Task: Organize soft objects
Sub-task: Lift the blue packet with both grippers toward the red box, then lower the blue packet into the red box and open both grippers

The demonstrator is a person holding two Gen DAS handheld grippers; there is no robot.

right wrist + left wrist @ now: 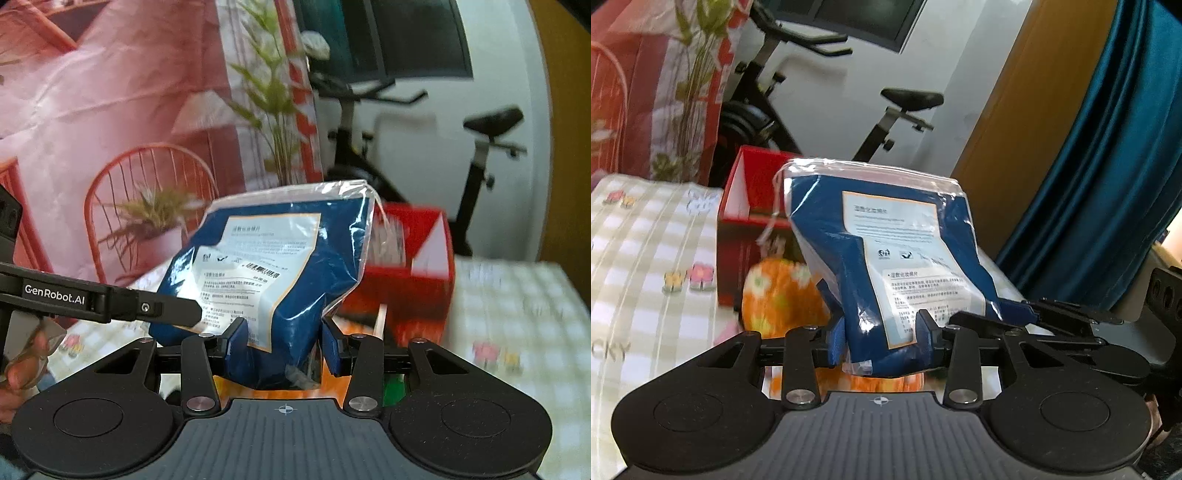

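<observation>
Checked tablecloth point(646, 236) blurred, both claws point(882, 339) point(284, 343) pinching blue packet point(886, 258), base hidden

The pouch point(886, 258) is deep blue under clear glossy plastic, with a white label edged in orange (dark print, too blurred to read). Both claws are black with blue pads point(839, 334). The box point(746, 229) is red outside, white inside. The soft bundle point(779, 302) is orange with pale, perhaps floral, spots. The bench cloth point(646, 266) is cream-and-white check with small pink and yellow flowers.
</observation>
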